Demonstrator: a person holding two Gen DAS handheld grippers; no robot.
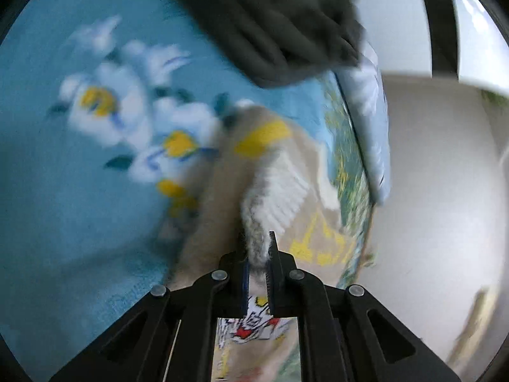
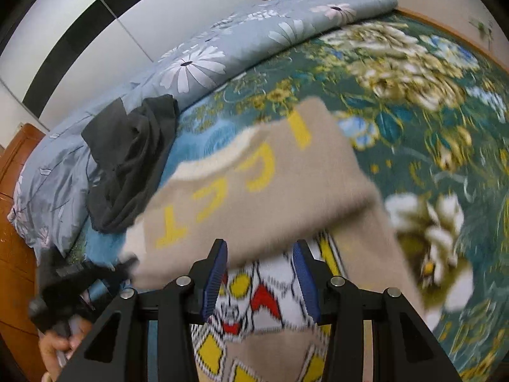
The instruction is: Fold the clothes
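I am gripping a thin ridge of the beige sweater (image 1: 222, 197) with my left gripper (image 1: 258, 251), its fingers fully pinched on the fuzzy fabric. My right gripper (image 2: 261, 273) is hanging about half open over the sweater's printed panel, holding nothing. The sweater is lying on the floral bed cover (image 2: 413, 102), near the dark garment (image 2: 127, 159). I am judging that such a small pinch could slip when I lift, and the folded flap could drop back crooked.
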